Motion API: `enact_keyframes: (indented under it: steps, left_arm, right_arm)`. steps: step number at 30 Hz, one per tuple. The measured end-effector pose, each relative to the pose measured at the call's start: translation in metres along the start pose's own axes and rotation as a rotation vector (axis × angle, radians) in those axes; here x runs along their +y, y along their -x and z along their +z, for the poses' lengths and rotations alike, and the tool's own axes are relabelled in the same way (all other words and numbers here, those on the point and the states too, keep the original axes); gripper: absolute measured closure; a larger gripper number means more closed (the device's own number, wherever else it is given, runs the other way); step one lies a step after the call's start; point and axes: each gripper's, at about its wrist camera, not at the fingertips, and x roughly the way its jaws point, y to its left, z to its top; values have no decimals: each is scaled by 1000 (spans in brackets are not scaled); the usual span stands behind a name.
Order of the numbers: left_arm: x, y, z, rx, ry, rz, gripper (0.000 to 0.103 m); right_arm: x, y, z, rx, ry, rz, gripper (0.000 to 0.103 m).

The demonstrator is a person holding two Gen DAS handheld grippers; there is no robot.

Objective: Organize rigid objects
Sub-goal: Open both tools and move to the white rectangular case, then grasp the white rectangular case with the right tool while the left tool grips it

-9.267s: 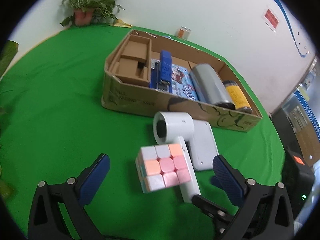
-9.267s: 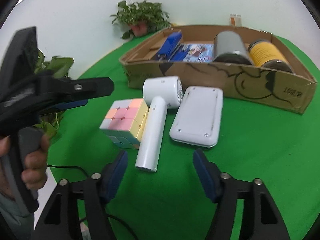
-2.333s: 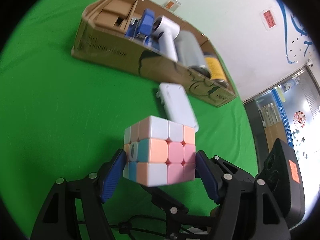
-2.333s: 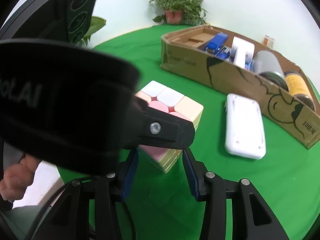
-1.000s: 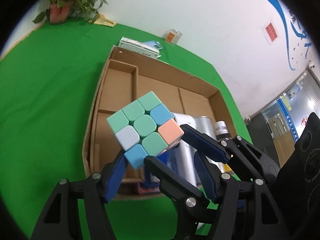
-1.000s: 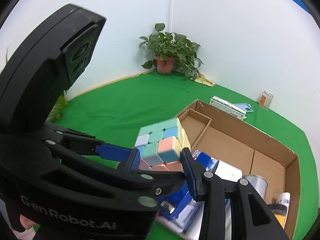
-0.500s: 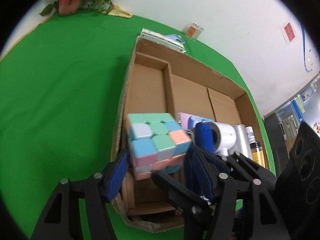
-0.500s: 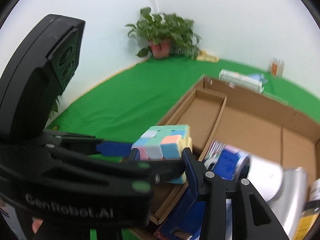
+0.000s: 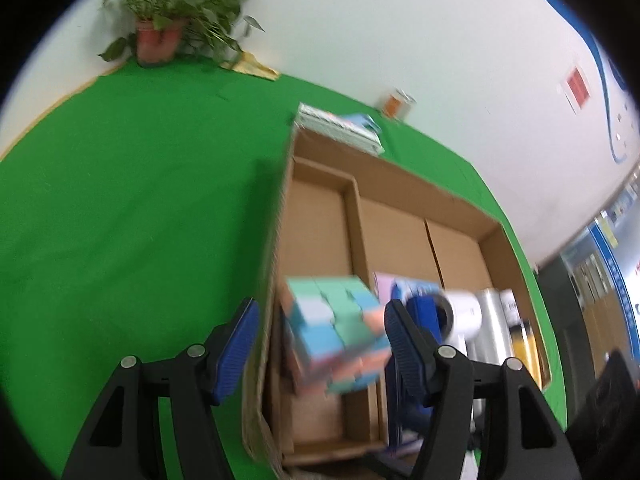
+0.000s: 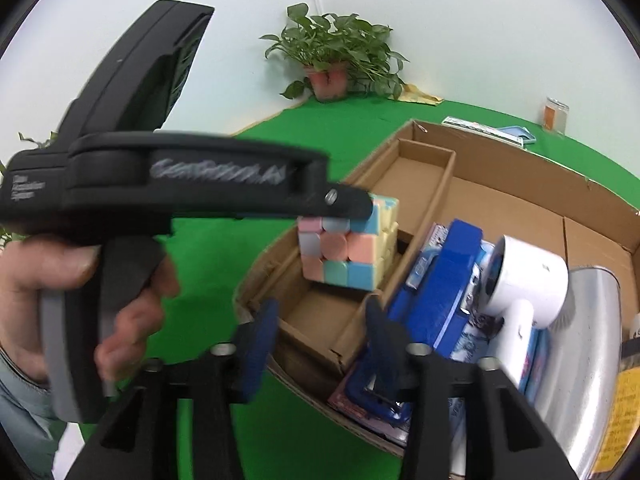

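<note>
Evidently the left claw [image 9: 318, 340] stood released: its blue pads were spread wider than the pastel puzzle cube [image 9: 334, 334], and a gap showed between the left pad and the cube in the left wrist view. The cube was blurred there, so whether it was dropping or already seated could not be told. In the right wrist view the cube [image 10: 348, 246] sat low in the narrow end compartment of the cardboard box [image 10: 520, 184], close against the divider. That compartment appeared chosen because its width suits a compact cube.

The right claw [image 10: 322, 334] was also spread and grasped nothing; it hung just outside the near wall of the box, probably standing by.

Contents of the box, taken from the cube outward:
- Narrow compartment: the cube only; its far portion showed bare cardboard.
- Just beyond the divider: a blue stapler [image 10: 440, 276] lying on a printed flat packet.
- Next beyond: a white handheld fan [image 10: 528, 280], head toward the far wall of the box.
- Farther on: a silver cylinder [image 10: 584, 344], then a yellow-labelled container [image 10: 626, 408] at the end.

The far half of the box lay bare. Beyond the box, on the green worktop [image 9: 120, 200], lay a flat packet [image 9: 340, 130] and a small jar [image 9: 396, 102].
</note>
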Motion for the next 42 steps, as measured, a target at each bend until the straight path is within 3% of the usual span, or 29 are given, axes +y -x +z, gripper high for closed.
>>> enact_keyframes:
  steps: [2, 5, 10, 12, 13, 15, 16, 18, 19, 20, 22, 30, 32, 37, 42]
  left_arm:
    - [1, -5, 7, -5, 8, 14, 40]
    - [-5, -23, 7, 55, -65, 77, 44]
    - [-2, -18, 4, 30, -74, 81, 44]
    - [-6, -13, 3, 13, -91, 142, 44]
    - [-9, -7, 2, 10, -106, 166, 45]
    - [-13, 12, -4, -24, -113, 176, 45]
    - [-16, 24, -9, -56, -121, 156, 44]
    - [-28, 57, -30, -146, -168, 102, 27]
    - [-34, 70, -42, -184, -183, 115, 8]
    - [-38, 79, -53, -218, -189, 134, 1]
    - [-47, 94, -82, -255, -215, 143, 1]
    - [-70, 76, -181, -95, -190, 76, 1]
    - [-74, 67, -191, -47, -169, 37, 1]
    - [-86, 52, -205, 64, -150, -60, 1]
    - [-87, 39, -212, 196, -59, -228, 1]
  right_arm:
    - [1, 9, -1, -20, -1, 13, 75]
    - [3, 17, -9, -19, -4, 30, 75]
    - [3, 35, -34, -13, -20, 21, 75]
    - [0, 42, -45, -8, -37, -10, 73]
    - [0, 46, -49, -5, -37, -44, 66]
    - [0, 58, -60, -30, -32, -115, 31]
    - [-1, 65, -65, -53, -34, -131, 24]
    - [-7, 83, -77, -102, -49, -181, 12]
    - [-14, 91, -86, -114, -70, -215, 11]
    - [-20, 96, -92, -115, -91, -232, 10]
    - [-38, 102, -111, -78, -151, -252, 10]
    - [-71, 91, -165, 111, -182, -259, 10]
    - [-71, 87, -174, 137, -180, -233, 12]
    - [-52, 79, -183, 143, -87, -230, 38]
    - [-45, 89, -189, 144, -189, -142, 39]
